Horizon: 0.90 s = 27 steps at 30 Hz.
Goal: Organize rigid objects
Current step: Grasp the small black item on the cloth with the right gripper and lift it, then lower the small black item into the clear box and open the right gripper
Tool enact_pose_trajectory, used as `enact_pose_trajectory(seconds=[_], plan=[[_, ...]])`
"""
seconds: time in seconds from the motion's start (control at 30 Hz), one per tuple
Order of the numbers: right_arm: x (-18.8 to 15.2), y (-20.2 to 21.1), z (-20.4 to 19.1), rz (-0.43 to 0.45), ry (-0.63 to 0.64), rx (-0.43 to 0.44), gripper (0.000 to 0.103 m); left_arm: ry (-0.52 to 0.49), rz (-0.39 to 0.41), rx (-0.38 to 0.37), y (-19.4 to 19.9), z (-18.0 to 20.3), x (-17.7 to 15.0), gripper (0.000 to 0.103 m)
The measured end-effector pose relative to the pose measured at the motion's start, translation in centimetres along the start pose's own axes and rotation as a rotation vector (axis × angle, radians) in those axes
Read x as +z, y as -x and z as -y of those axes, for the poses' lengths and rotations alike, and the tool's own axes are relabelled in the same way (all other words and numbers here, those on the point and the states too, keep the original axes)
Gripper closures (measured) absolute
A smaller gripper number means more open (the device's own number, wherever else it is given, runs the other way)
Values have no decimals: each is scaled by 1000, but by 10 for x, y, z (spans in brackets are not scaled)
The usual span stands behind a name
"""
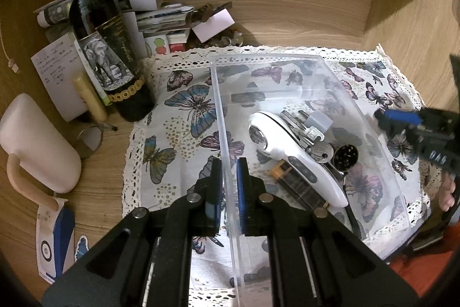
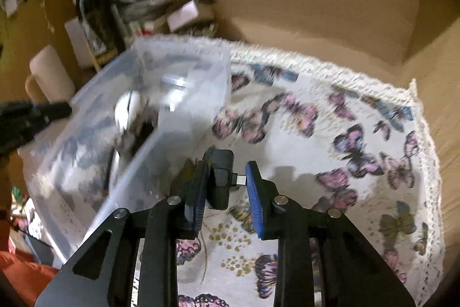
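On the butterfly cloth: box pinched, plug held

Left gripper (image 1: 229, 177) has its jaws closed on the clear box (image 1: 316, 71) wall. Right gripper (image 2: 225, 180) holds a black adapter (image 2: 220, 177) just beside the box, above the cloth (image 2: 330, 151).

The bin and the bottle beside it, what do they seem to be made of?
Bin: clear, glossy plastic, probably rigid; the butterfly cloth shows through its thin walls. Bottle: dark glass, most likely; it is shiny with reflections and carries a printed paper label.
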State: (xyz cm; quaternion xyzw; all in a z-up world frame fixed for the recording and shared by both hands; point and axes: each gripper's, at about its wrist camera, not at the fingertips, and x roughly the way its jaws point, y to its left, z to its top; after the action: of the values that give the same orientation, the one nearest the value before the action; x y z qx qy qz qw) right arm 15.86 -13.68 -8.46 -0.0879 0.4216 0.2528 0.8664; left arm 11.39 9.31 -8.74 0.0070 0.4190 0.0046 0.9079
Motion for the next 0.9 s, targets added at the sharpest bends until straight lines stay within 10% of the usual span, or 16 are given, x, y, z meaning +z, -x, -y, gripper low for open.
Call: enact_pose_trajectory(seconds=[0.43, 0.9], plan=[[31, 40, -19, 176, 22, 67, 79, -14, -2, -11, -1, 6, 1, 94], [45, -7, -52, 78, 96, 141, 79, -14, 6, -40, 0, 0, -1, 94]])
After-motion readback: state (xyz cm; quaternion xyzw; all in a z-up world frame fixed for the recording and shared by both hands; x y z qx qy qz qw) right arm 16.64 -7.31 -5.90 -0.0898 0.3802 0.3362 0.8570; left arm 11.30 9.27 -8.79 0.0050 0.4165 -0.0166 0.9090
